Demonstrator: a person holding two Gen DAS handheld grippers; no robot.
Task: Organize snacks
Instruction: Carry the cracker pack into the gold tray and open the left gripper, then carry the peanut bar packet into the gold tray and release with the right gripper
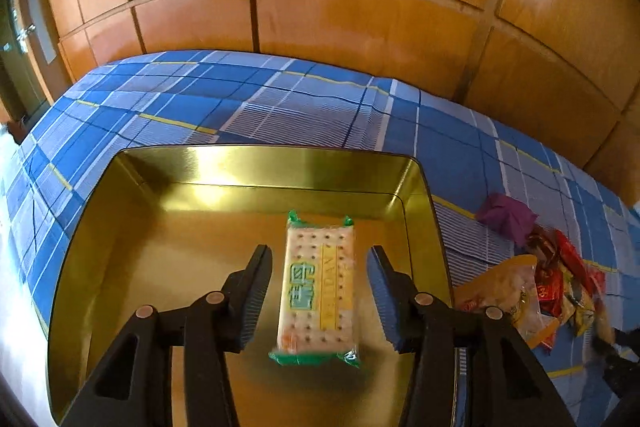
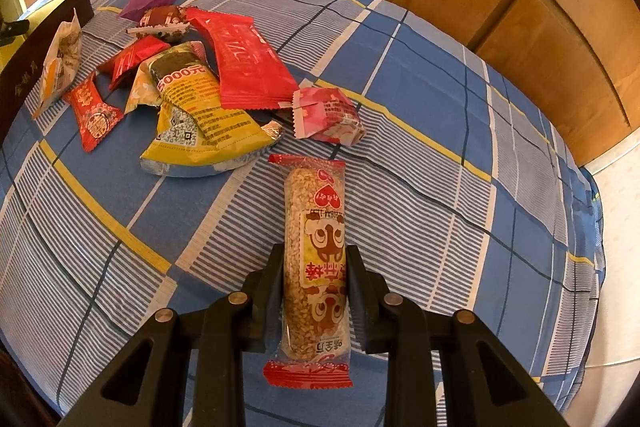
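The cracker packet point(image 1: 318, 287) is motion-blurred, and the gold tin's point(image 1: 256, 163) near edge is cut off.

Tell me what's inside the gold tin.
One cracker pack lies in the gold tin, between the open left gripper fingers. The tin's near corners are hidden behind the gripper.

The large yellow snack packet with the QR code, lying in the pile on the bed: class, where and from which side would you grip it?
Grip the yellow snack packet across its flat lower end, coming from above on the near side. That end lies free on the blue checked bedsheet; the far end is under the long red packet.
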